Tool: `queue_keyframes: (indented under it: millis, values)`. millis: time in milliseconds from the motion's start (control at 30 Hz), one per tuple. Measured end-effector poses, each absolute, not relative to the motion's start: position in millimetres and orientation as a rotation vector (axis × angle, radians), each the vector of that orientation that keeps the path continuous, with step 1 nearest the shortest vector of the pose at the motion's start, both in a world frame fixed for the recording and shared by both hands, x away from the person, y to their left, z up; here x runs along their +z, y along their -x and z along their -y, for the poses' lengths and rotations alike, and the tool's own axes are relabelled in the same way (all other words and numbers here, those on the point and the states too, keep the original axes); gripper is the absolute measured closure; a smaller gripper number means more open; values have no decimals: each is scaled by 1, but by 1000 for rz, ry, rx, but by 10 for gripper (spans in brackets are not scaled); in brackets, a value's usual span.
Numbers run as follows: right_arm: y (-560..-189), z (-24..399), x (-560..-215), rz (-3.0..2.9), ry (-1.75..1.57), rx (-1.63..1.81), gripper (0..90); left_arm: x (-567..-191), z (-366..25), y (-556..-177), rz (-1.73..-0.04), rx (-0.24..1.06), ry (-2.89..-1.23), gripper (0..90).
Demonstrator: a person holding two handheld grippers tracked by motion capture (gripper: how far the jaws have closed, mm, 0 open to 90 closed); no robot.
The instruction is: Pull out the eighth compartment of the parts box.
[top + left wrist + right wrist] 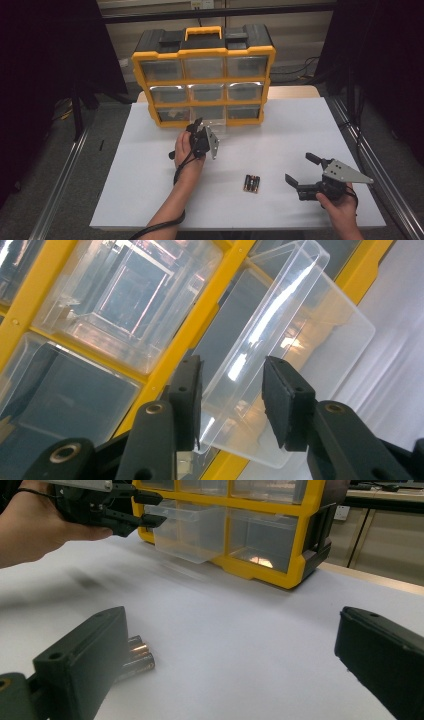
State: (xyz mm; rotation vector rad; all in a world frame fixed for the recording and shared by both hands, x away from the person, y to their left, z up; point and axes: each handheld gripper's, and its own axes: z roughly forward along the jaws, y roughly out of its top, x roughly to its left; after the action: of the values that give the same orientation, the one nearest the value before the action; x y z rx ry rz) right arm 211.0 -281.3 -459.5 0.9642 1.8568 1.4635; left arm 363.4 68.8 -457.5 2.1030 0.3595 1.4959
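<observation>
A yellow and black organiser (202, 51) with clear drawers stands at the back of the white table (150, 170). Its bottom middle drawer (220, 129) is pulled partly out. My left gripper (205, 125) is at that drawer. In the left gripper view the left gripper (232, 370) is open, the drawer (300, 340) has its rim between the jaws, close to the left pad, and a gap remains at the right pad. My right gripper (299, 168) hangs wide open low over the table's front right. A few batteries (251, 183) lie just left of it.
In the right gripper view the batteries (135, 657) lie beside the left jaw of the right gripper (232, 625), with bare white table up to the organiser (260, 509). The left gripper (150, 509) and the drawer (190, 535) appear farther off. Metal rails run along both table sides.
</observation>
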Motion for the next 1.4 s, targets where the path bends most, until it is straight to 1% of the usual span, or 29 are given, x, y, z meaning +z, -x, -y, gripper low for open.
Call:
queue_keyframes:
  millis: [300,567,733,1400]
  values:
    - [-211,282,-459,-1849,-968,1466,5,-459,-69,-365,-372,1467,-2073,602]
    - [-211,282,-460,-1852,-965,1467,5,-459,-69,-364,-370,1485,-2105,605]
    - [-212,282,-460,-1851,-967,1465,5,-458,-69,-365,-332,1504,-2109,614]
    - [-212,281,-460,-1856,-968,1462,5,-458,-69,-360,-324,1488,-2104,620]
